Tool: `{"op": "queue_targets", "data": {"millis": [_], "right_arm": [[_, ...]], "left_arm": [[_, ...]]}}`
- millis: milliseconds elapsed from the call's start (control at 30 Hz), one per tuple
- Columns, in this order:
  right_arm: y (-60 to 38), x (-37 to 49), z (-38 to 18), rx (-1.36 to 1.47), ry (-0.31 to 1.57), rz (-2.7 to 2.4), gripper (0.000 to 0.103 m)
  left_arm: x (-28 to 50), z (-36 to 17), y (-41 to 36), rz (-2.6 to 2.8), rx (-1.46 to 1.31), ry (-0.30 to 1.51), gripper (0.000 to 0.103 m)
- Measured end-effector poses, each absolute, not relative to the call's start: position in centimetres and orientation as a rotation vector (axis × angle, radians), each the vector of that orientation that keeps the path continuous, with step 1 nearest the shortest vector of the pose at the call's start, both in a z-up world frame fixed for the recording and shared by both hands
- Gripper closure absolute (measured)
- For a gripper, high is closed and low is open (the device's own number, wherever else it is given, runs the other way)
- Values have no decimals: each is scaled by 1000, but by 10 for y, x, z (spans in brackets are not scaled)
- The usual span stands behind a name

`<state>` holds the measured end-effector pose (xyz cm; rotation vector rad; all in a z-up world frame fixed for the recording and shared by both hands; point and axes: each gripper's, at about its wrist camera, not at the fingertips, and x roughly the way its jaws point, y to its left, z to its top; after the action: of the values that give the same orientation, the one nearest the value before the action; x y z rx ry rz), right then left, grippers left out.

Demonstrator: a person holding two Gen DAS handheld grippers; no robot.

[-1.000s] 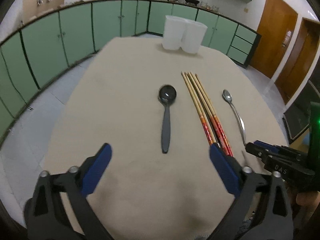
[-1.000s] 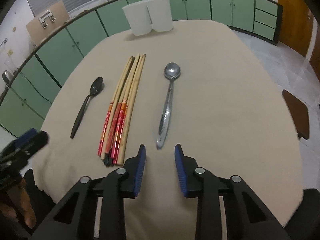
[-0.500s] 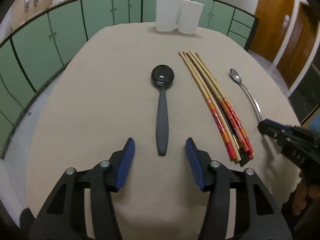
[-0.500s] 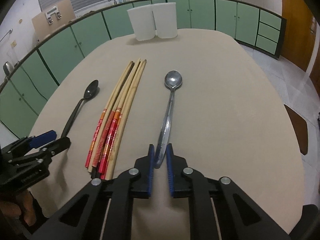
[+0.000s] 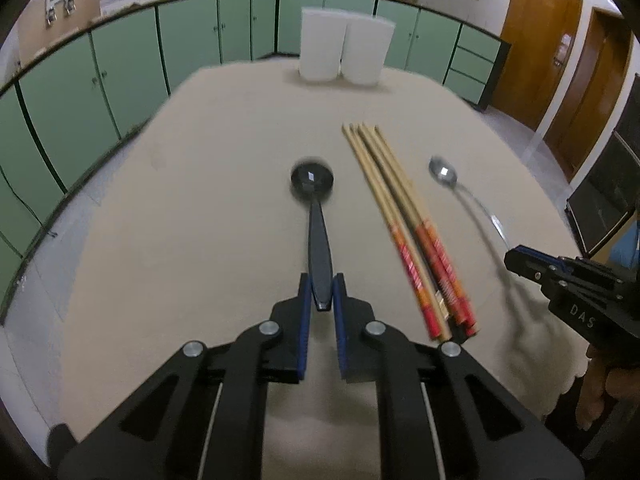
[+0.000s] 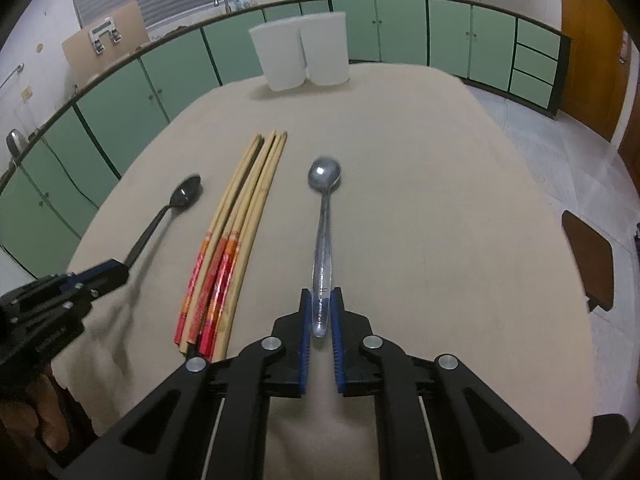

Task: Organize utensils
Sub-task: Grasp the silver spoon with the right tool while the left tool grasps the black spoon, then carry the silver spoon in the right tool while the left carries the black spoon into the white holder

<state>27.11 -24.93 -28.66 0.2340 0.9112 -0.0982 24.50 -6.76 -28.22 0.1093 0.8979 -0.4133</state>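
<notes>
Nothing is sorted yet: the two white containers (image 5: pixel 346 54) stand touching side by side at the far end of the surface (image 5: pixel 200 200), and no utensil can be seen sticking out of them. Both first pick-ups appear secured. The left gripper (image 5: pixel 320 292) is clamped on the near end of the black spoon (image 5: pixel 318 220), whose bowl points toward the containers. The right gripper (image 6: pixel 321 312) is clamped on the handle end of the metal spoon (image 6: pixel 323 216), bowl likewise pointing away. Between the two spoons the chopsticks (image 6: pixel 236 236) lie untouched in a bundle, red ends toward the near edge

By my judgement, what is left is carrying each spoon across and then the chopsticks. The stretch of surface ahead of both spoons is bare up to the containers, so the way is open. The chopsticks' red ends sit close to the near edge, just beside both grippers, and a careless lift could knock them
</notes>
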Motion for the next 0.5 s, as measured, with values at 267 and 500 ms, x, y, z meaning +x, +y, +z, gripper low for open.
{"op": "queue_targets", "data": {"millis": [267,500], "right_arm": [[-259,275,-233,198,850,-93,94],[-269,304,-191,114,874,-29,94]], "left_arm": [[245,-231,-69,-439,107,824,93],[261,-204,-74,-491,139,819,93]]}}
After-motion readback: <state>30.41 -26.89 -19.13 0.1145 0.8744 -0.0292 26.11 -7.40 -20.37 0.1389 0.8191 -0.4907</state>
